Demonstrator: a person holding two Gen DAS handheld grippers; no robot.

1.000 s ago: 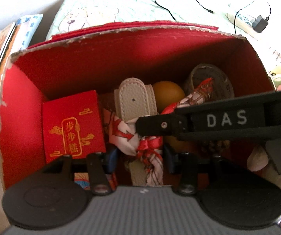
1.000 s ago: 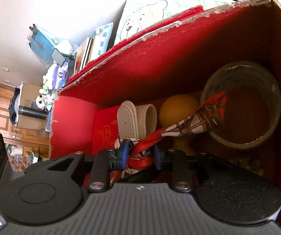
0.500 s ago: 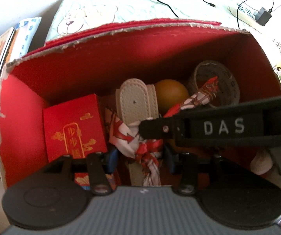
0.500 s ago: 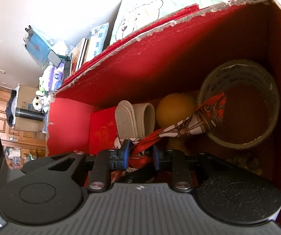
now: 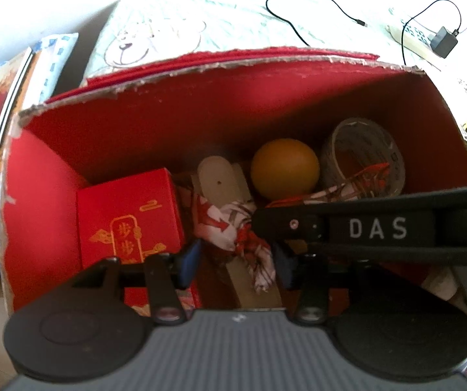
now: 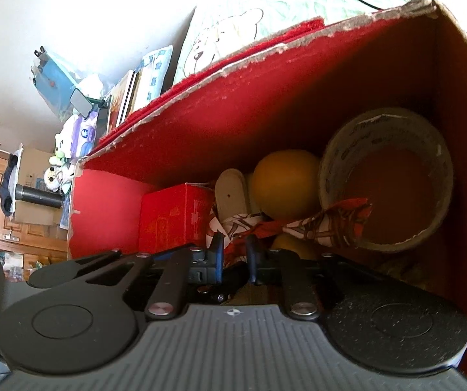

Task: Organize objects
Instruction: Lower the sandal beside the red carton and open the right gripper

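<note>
Both grippers are reaching down into the red cardboard box (image 5: 109,137), and the step in hand looks like the laying of the patterned red-and-white scarf (image 5: 233,228) among the things already packed there. The right gripper (image 6: 235,254) is pinching a bunched part of the scarf between its blue pads; the cloth is running from there to the right, its loose end lying across the mouth of the tape roll (image 6: 386,179). The left gripper (image 5: 236,260) is sitting spread, its fingers standing either side of the knotted hanging part of the scarf without pressing on it. In the left wrist view the right tool's black body, marked DAS, is crossing the frame from the right, just over the cloth.

The scarf is lying low in the box, draped over the pale leather strap (image 5: 217,179) and just in front of the orange ball (image 5: 284,167). A small red gift box (image 5: 129,215) with gold characters is standing to the left of it, close beside the cloth, and the tape roll is leaning in the far right corner.

Judging from this, the scarf is nearly settled. The next move is calling for the right gripper to let go and lift straight up, since soft cloth is apt to cling to the pads and drag back out; the left gripper, being spread, could hold the knot down meanwhile
</note>
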